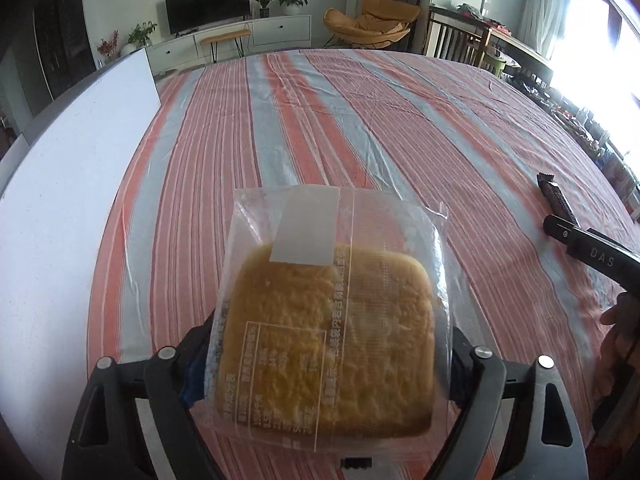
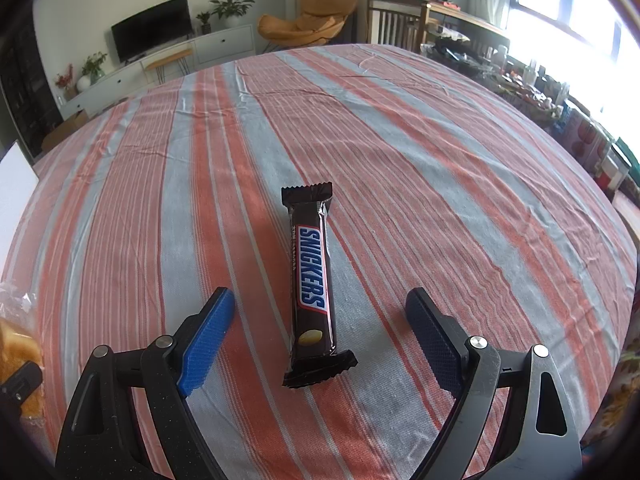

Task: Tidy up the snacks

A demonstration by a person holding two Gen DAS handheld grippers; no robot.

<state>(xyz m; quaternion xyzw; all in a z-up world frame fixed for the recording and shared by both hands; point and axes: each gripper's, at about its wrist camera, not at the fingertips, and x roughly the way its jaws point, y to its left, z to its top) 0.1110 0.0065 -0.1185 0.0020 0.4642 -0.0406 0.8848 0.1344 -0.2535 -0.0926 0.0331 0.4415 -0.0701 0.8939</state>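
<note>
Snacks on hand — two items showing, neither yet looking sorted.

Item one: packaged cake (image 1: pixel 326 344), a square golden slab in a clear printed wrapper, sitting between the fingers of the left gripper (image 1: pixel 328 364). The jaws are standing wide, one at each side edge of the packet; the pads are hidden behind the wrapper, so whether they are pressing it or merely flanking it is not telling from this view. The packet appears to be lying on or just over the striped tablecloth (image 1: pixel 360 128), near the table's front edge.

Item two: Snickers bar (image 2: pixel 311 284), in a dark wrapper, lying flat on the cloth lengthwise, pointing away from the camera. The right gripper (image 2: pixel 320 320) is straddling it with jaws open — blue pad on one side, dark pad on the other, both clear of the wrapper. Nothing is being held there.

Surroundings: a white board (image 1: pixel 80 168) is lying along the left edge of the table; no tray, box or basket for the snacks is showing in either view.

Progress, as a judgement: early. Both snacks are lying well apart on open cloth, and grouping or placing them is remaining to be done. The bar is waiting for a grasp.
</note>
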